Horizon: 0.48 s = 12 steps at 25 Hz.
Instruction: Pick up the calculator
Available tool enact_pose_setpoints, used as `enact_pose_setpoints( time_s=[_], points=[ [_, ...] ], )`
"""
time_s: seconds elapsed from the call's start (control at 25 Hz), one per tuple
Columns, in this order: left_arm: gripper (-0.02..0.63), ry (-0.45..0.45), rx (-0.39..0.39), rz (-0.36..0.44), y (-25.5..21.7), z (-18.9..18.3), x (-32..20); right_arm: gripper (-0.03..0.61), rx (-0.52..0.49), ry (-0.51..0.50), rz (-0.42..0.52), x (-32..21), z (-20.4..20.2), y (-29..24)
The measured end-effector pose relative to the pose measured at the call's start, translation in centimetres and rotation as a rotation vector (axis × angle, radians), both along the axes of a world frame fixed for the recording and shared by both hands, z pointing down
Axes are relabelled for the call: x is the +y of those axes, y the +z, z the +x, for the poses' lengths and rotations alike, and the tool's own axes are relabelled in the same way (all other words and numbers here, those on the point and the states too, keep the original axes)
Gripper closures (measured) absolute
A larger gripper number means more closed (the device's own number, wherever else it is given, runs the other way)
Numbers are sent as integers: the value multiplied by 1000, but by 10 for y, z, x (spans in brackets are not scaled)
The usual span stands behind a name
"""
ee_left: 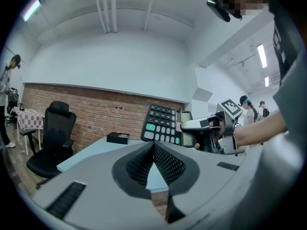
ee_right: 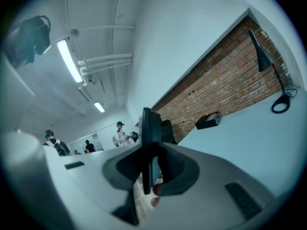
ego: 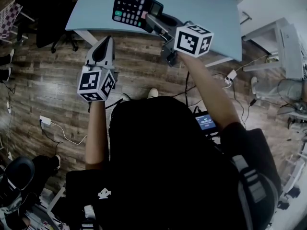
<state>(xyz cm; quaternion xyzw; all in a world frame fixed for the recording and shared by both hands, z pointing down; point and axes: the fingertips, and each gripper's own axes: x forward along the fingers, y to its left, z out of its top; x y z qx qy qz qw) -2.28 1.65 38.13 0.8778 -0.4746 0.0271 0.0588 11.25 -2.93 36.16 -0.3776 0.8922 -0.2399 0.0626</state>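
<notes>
Right hand-held gripper (ego: 152,22) is clamped on the display end of the black slab calculator with grey and green keys (ego: 132,9), which shows edge-on between its jaws. The calculator is clear of the pale blue table (ego: 201,13). Its long axis runs leftward from the jaws and its key face is towards the person. The right forearm is stretched forward.

Left hand-held gripper (ego: 101,49) has its jaws together on nothing. It sits lower left of the right one, arm bent, over the brown wood-plank floor (ego: 48,80).

The calculator (ego: 129,8), in the right gripper (ego: 148,19), is over the table's (ego: 192,18) left end, seemingly lifted.
</notes>
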Motion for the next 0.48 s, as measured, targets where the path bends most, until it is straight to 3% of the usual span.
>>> enact_pose_setpoints(
  time_s=[0.48],
  points=[
    [603,10,-18,-22,3,10,-7,502,-6,1,-5,-9,10,0]
  ],
)
